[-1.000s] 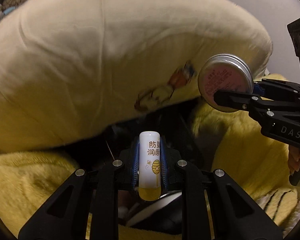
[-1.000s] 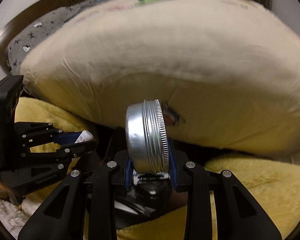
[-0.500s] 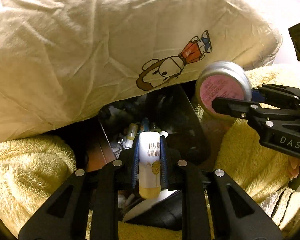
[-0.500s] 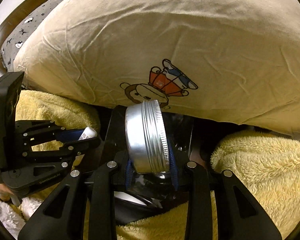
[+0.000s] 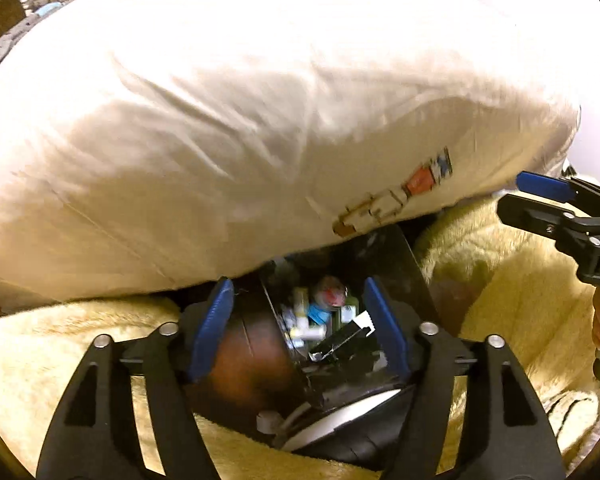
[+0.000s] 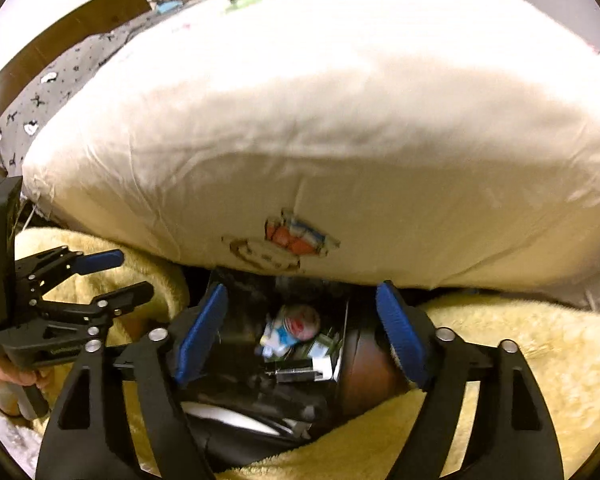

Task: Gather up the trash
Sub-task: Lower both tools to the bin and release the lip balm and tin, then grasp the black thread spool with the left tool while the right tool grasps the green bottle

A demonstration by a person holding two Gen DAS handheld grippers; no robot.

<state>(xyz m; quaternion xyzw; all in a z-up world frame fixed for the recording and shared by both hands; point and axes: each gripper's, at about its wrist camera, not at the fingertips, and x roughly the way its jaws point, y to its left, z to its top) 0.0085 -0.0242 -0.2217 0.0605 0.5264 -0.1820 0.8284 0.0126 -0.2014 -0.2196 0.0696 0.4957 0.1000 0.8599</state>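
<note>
We are holding the left gripper (image 5: 300, 334) with its blue-padded jaws spread wide and nothing between them. We are holding the right gripper (image 6: 300, 334) in the same released condition, jaws apart and empty. Both grippers are pointing down at a dark bin (image 5: 404, 264), which is sitting in the gap between the cream pillow (image 5: 260, 120) above and the yellow fleece blanket (image 5: 512, 300) on either side.

Inside the bin, the round tin (image 6: 302, 322) with its pink-red label is lying on top of a pile of small trash items (image 5: 312, 320), including white and blue pieces; motion blur is preventing us from identifying these individually. The tin is resting near the middle of the bin opening, below and between the jaws of each gripper, touching neither.

In the right wrist view, the left gripper is appearing at the left edge, over the blanket, just beside the bin.
</note>
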